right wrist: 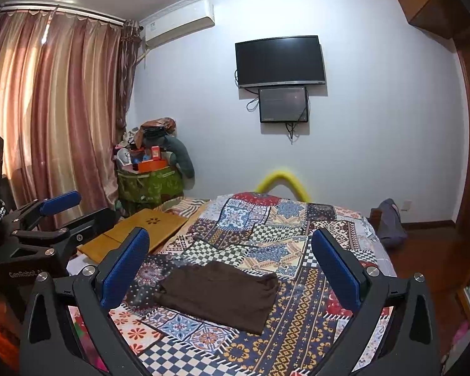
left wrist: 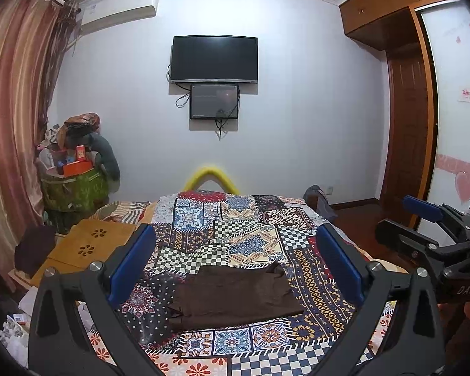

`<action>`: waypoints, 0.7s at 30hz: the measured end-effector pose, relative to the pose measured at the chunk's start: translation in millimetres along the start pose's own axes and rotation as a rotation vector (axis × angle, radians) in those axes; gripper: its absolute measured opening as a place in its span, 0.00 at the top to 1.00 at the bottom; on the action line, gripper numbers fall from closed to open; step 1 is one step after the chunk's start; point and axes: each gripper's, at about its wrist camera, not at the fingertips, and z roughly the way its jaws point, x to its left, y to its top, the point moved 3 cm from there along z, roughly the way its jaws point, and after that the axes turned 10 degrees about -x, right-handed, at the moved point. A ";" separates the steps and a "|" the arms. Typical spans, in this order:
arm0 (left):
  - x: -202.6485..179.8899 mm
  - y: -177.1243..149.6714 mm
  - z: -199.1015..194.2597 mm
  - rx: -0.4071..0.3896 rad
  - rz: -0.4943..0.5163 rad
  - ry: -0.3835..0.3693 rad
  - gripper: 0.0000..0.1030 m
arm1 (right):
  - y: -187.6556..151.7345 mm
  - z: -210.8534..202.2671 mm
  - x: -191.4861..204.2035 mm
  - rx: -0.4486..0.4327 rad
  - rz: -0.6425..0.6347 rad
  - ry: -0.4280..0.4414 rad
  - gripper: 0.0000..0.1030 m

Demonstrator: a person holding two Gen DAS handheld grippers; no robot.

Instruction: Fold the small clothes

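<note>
**Brown garment lying ready on the bed, both grippers hanging open above it**

The left hand-held gripper [left wrist: 235, 269] is hovering with its blue pads spread wide, pinching nothing, and the right hand-held gripper [right wrist: 232, 269] is doing the same just beside it. Between them the small brown garment [left wrist: 235, 297] is lying flat on the patchwork bedspread [left wrist: 313, 282], near the near edge of the bed, already looking folded into a rough rectangle.

It is looking thin, soft and light, so it is likely going to drape and sag the moment it is lifted, and layers may slide apart. Best bet: taking it by two corners of one edge, one gripper each, pinching through every layer.

Over at the far left, a green bag [right wrist: 150, 185] is sitting in the corner, heaped with an orange box [right wrist: 150, 165] and bundled cloth spilling over the top; what is deeper inside is not showing. Wooden boards [right wrist: 141, 228] are resting at the bed's left side.
</note>
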 end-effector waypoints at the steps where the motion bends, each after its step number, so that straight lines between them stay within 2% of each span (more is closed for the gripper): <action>1: 0.8 0.0 0.0 0.001 -0.001 -0.001 0.00 | 0.3 0.2 -0.1 -0.001 0.001 0.001 0.00; 21: 4.0 -5.2 6.7 0.018 -0.002 -0.029 0.00 | -2.1 1.7 3.1 0.001 -0.011 -0.008 0.00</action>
